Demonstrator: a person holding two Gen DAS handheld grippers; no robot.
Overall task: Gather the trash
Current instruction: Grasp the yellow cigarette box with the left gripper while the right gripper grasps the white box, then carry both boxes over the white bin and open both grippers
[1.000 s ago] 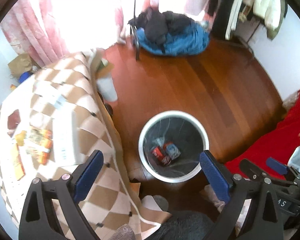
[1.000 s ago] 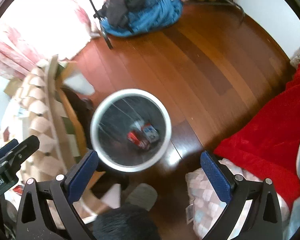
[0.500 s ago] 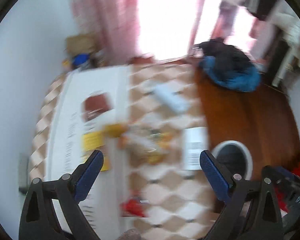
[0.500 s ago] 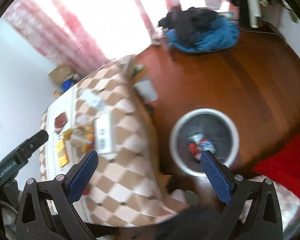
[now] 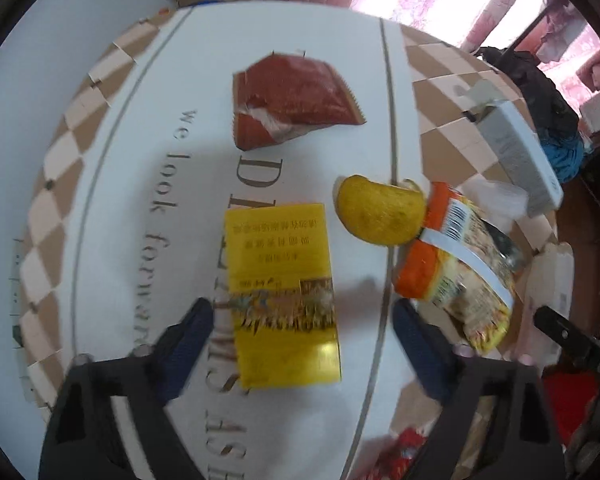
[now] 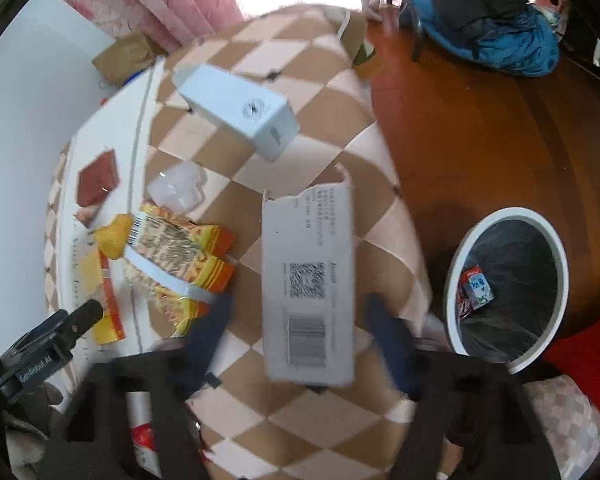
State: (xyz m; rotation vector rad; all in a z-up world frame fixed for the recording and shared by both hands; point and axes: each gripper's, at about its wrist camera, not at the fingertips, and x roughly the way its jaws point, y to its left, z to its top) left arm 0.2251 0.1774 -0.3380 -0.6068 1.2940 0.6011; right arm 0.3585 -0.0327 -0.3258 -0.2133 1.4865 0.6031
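My left gripper (image 5: 300, 332) is open just above a flat yellow packet (image 5: 282, 292) lying on the table, its jaws either side of the packet's near end. Around it lie a torn red wrapper (image 5: 294, 100), a yellow peel (image 5: 380, 208) and an orange noodle bag (image 5: 456, 260). My right gripper (image 6: 300, 324) is open over a flattened white cardboard box (image 6: 308, 280) with a barcode. The noodle bag (image 6: 176, 252) lies to its left. A white-rimmed trash bin (image 6: 508, 292) stands on the floor to the right, with trash inside.
A white box (image 6: 236, 112) and crumpled clear plastic (image 6: 178, 186) lie farther back on the checkered tablecloth (image 6: 300, 420). A red packet (image 6: 142, 440) lies near the front edge. Blue and black clothes (image 6: 484, 20) are piled on the wooden floor. A red cushion (image 6: 592, 352) sits by the bin.
Both grippers swung from over the bin back to the table and came down close to it. The left is now low over the yellow packet, the right over the white cardboard box.
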